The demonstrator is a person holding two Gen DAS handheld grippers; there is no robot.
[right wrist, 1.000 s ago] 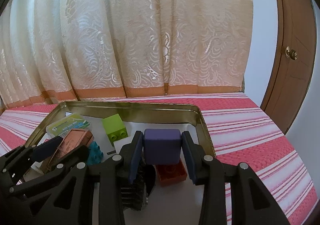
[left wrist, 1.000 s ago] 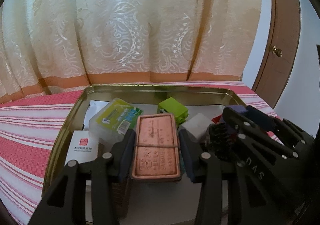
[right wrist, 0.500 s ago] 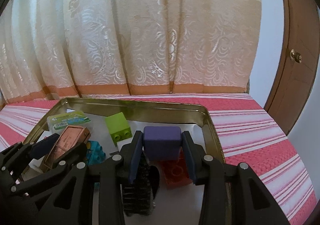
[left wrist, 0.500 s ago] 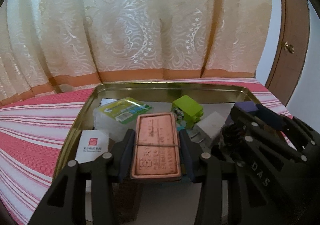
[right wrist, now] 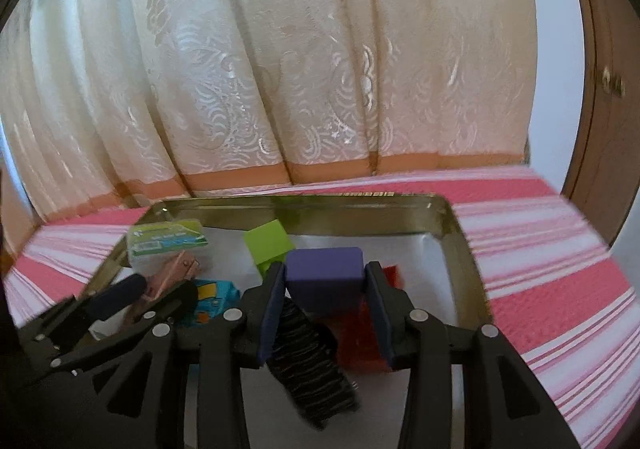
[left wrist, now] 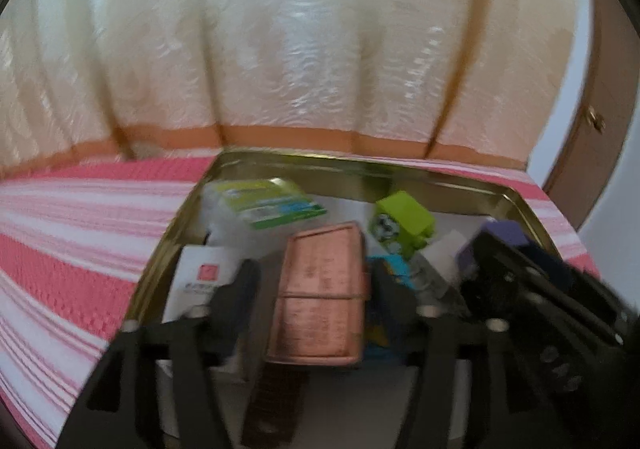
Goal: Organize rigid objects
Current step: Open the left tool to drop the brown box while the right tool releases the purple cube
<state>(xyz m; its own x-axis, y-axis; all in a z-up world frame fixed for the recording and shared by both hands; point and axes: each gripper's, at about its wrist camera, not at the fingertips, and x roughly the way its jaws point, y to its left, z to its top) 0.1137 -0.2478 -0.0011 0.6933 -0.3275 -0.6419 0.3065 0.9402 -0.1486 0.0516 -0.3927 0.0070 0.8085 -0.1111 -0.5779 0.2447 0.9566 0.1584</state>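
Note:
My left gripper (left wrist: 316, 281) is shut on a flat copper-pink box (left wrist: 320, 289) and holds it above the gold metal tray (left wrist: 360, 165). My right gripper (right wrist: 325, 281) is shut on a purple cube (right wrist: 325, 269) above the tray (right wrist: 460, 249). The right gripper with the purple cube (left wrist: 504, 233) shows at the right of the left wrist view. The left gripper with the pink box (right wrist: 172, 273) shows at the left of the right wrist view. The left wrist view is motion-blurred.
In the tray lie a lime green brick (right wrist: 268, 245), a clear case with a green label (right wrist: 168, 241), a white card box (left wrist: 200, 277), a teal block (right wrist: 208, 301), a black brush (right wrist: 308, 361) and a red brick (right wrist: 360, 333). A red-striped cloth (right wrist: 540, 269) covers the surface. A curtain hangs behind; a wooden door (right wrist: 600, 89) stands at the right.
Both grippers have pulled back and risen a little with their objects still held. The tray now sits farther away and more to the right in the left wrist view.

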